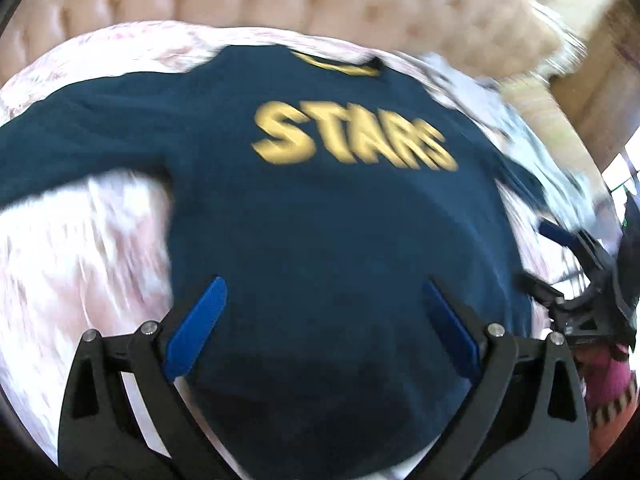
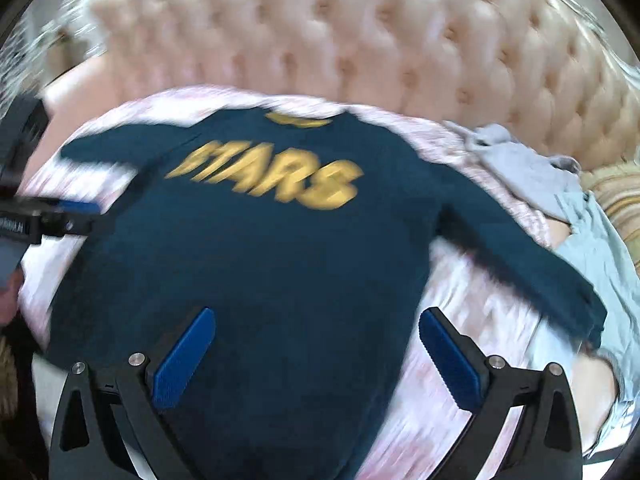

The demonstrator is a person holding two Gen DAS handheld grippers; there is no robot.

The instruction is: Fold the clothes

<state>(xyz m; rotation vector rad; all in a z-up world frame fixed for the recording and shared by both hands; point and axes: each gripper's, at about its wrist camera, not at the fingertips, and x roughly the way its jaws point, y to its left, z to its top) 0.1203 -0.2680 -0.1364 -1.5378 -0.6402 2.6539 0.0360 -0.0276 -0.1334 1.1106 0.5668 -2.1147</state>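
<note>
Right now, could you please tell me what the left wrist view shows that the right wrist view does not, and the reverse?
Only the left wrist view shows the right tongs at its right edge. Only the right wrist view shows the whole right sleeve and the left tongs at its left edge. Both show the navy STARS shirt spread flat on the pink bedspread, the tufted headboard and open tongs.

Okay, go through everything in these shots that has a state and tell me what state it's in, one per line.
Navy shirt: spread flat on the bed, front up, sleeves out, unfolded.
Left gripper: open, holding nothing.
Right gripper: open, holding nothing.
Grey clothes: crumpled in a heap beside the shirt, unfolded.
</note>
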